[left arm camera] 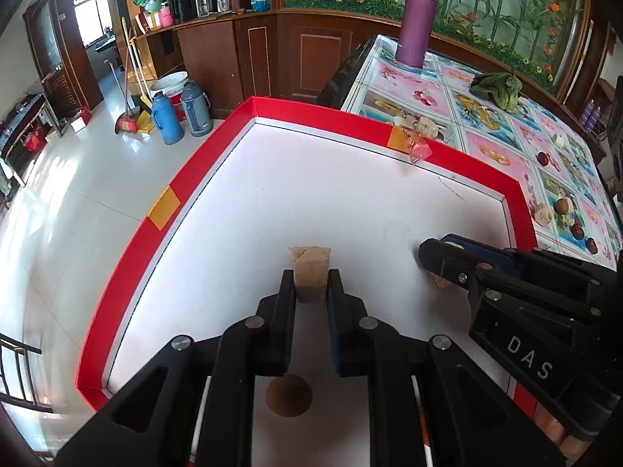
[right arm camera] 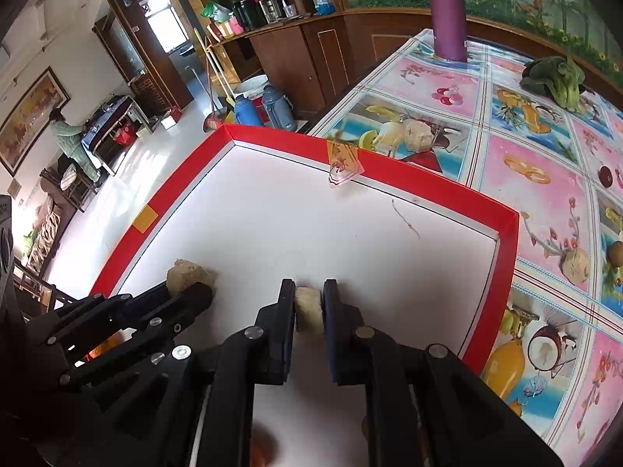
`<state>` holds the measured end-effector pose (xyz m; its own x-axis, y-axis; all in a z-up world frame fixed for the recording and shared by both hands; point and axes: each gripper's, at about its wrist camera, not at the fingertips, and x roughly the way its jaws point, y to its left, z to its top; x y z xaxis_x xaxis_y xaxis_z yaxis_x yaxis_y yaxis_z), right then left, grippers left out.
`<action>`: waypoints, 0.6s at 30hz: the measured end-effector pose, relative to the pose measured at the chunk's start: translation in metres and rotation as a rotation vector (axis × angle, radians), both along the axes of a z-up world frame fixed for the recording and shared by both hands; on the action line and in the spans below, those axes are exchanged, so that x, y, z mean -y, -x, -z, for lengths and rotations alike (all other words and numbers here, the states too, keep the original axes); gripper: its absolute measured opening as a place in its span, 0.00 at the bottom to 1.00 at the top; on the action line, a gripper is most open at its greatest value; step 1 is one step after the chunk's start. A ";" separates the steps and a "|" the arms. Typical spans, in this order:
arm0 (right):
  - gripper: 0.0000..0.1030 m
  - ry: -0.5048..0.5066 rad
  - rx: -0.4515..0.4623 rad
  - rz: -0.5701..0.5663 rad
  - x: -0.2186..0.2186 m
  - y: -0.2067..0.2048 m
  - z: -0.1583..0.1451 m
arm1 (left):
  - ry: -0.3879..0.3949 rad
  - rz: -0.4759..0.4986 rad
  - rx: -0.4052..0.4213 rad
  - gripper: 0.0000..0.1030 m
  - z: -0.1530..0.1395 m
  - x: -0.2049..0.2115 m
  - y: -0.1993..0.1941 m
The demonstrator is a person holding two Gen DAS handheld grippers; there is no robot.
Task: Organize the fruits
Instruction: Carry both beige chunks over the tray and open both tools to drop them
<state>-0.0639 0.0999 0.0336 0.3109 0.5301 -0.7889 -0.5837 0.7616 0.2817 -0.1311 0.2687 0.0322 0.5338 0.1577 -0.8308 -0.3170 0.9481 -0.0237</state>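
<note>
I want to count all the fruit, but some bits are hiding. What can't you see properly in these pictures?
- Brown round thing, left wrist view: half hidden under the left tongs; kind unclear.
- Lump in the right tongs, left wrist view: fingers cover nearly all.
- Orange blob, right wrist view: blurred, cut off by the bottom edge.
- Small dark fruits on the tablecloth, left wrist view: too small to tell from the printed ones.

Behind my left jaws the lower end of the tan chunk (left arm camera: 310,272) is covered, and a round brown fruit (left arm camera: 289,395) below it lies in shadow, too dim to name. Past the red tray (left arm camera: 128,257), my right jaws hide most of a pale piece (left arm camera: 442,281). In the right wrist view an orange blur (right arm camera: 261,449) is cut off by the bottom edge.
</note>
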 end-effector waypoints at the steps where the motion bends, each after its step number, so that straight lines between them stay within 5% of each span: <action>1: 0.14 -0.004 -0.003 -0.002 0.001 -0.001 0.000 | -0.008 0.001 -0.011 0.18 0.000 0.000 -0.001; 2: 0.22 -0.008 -0.006 -0.003 0.002 0.000 0.000 | -0.016 -0.005 -0.020 0.21 -0.001 0.001 0.000; 6: 0.40 -0.066 0.029 0.018 0.020 0.003 -0.011 | -0.057 -0.038 0.017 0.57 -0.011 0.002 0.011; 12: 0.49 -0.191 0.067 0.023 0.062 0.021 -0.034 | -0.075 -0.074 0.109 0.66 -0.037 0.009 0.044; 15: 0.52 -0.215 0.106 0.040 0.083 0.035 -0.041 | -0.090 -0.079 0.167 0.78 -0.052 0.023 0.063; 18: 0.52 -0.208 0.134 0.044 0.107 0.051 -0.042 | -0.094 -0.045 0.201 0.81 -0.063 0.045 0.074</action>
<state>-0.1146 -0.0071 0.0759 0.4317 0.6606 -0.6142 -0.5939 0.7206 0.3577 -0.2047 0.2236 0.0953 0.6775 0.2570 -0.6892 -0.3571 0.9341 -0.0027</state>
